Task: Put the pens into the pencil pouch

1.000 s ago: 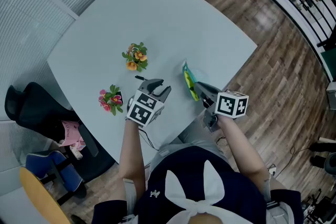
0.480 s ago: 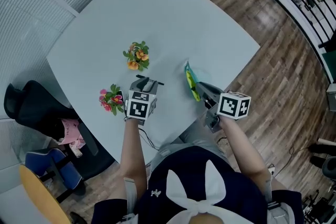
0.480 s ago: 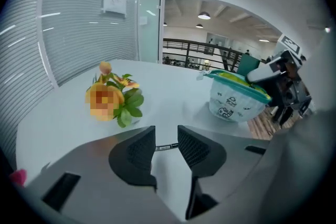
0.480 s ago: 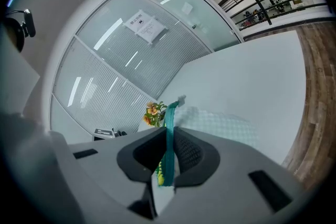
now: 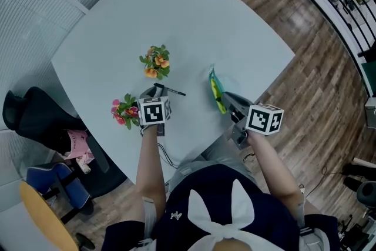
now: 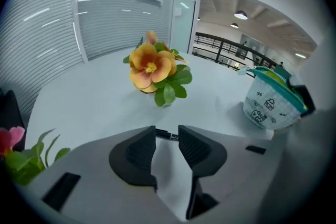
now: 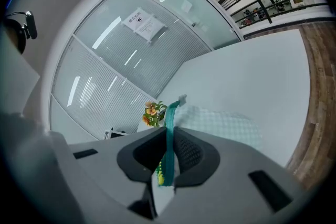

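Observation:
A black pen [image 5: 171,90] lies on the pale table [image 5: 176,14] in front of the orange flower. My left gripper [image 5: 151,94] stands open over the pen's left end. In the left gripper view the pen [image 6: 168,135] shows on the table just beyond the gap between the jaws, untouched, and the jaws have just opened a little further. The pencil pouch [image 5: 215,87], white with a teal zipper edge, stands on its side to the right [image 6: 269,99]. My right gripper [image 5: 230,104] is shut on the pouch's teal edge [image 7: 169,128].
An orange flower pot [image 5: 155,63] [image 6: 156,67] stands just behind the pen. A pink flower pot [image 5: 123,110] sits close to the left of the left gripper. The table's front edge runs near both hands. A black chair [image 5: 35,120] stands off the table's left corner.
The left gripper has moved left and down toward the pen's end and rolled, so its marker cube now faces up. The right gripper and the pouch have stayed put.

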Motion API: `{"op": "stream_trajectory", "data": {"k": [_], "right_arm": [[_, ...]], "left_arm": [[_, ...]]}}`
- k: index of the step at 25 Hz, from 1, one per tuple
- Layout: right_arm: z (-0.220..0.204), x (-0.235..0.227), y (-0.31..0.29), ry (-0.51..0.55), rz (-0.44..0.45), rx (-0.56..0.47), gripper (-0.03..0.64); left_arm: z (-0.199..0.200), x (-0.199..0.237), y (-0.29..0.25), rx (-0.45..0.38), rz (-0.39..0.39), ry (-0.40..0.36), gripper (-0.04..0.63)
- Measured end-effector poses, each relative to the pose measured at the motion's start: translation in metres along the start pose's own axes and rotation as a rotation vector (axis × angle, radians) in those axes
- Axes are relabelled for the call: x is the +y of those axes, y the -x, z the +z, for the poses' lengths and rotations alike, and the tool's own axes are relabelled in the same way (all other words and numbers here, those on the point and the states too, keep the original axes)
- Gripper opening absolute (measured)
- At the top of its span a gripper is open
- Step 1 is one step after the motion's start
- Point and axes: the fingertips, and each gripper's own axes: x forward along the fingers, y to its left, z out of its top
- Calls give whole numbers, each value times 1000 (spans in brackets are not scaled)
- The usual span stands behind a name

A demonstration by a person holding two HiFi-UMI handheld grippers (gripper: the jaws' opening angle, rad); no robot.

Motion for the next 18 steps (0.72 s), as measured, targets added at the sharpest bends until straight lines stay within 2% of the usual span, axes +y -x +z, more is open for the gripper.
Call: {"op": "stream_trajectory", "data": {"k": [5,11,18], "right_arm": [[1,0,-3,-11,2,6,48],[0,0,-6,-16,4,9,48],[1,-1,-6,-19,7,12,48]], "left_arm": [[-5,11,-15,42,58,162,141],[-5,21,-26,47,88,353,147],[-10,29,-36,84,98,515,140]]}}
